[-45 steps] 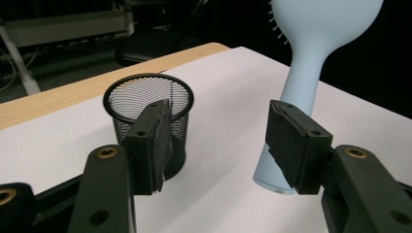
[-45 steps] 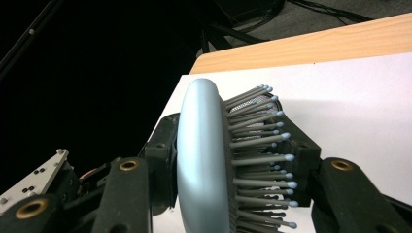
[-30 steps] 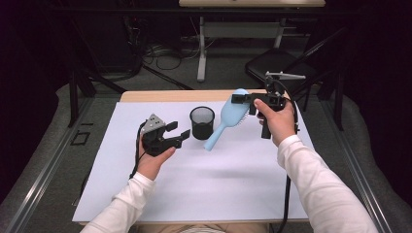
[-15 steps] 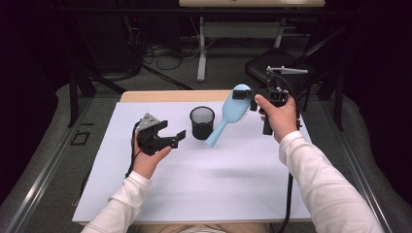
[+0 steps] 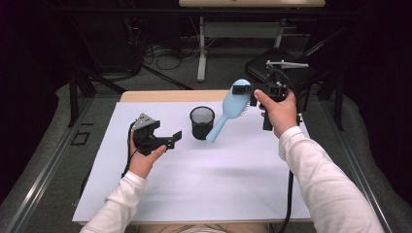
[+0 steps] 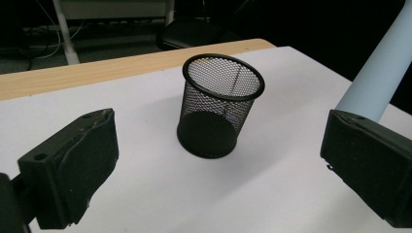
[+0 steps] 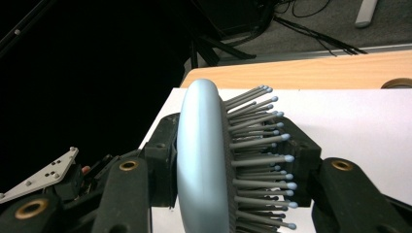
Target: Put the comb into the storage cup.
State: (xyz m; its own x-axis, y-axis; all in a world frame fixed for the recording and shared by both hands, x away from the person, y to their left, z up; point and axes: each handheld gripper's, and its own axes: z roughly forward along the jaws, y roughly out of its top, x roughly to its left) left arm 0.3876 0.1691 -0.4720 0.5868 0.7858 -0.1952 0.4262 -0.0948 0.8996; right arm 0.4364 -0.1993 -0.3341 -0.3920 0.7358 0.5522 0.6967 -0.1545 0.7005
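Observation:
A light blue hairbrush (image 5: pixel 228 109) hangs in the air, head up and handle slanting down toward a black mesh cup (image 5: pixel 201 122). My right gripper (image 5: pixel 247 90) is shut on the brush's head; in the right gripper view the head (image 7: pixel 204 160) sits edge-on between the jaws, bristles to the right. The cup stands upright on the white sheet (image 5: pixel 194 179), and it looks empty in the left gripper view (image 6: pixel 218 109). My left gripper (image 5: pixel 174 138) is open, held just left of the cup, jaws wide apart with nothing between them. The brush's handle (image 6: pixel 376 77) shows at the right in that view.
The white sheet covers a wooden table whose bare far edge (image 5: pixel 165 95) shows behind the cup. Beyond the table are a dark floor with cables (image 5: pixel 160 53), a stand leg and a black chair (image 5: pixel 286 70). The sheet's front half is bare.
My right gripper has lifted the hairbrush a little and carried it up and away from the table. The left gripper has shifted slightly left and back. The cup has stayed put.

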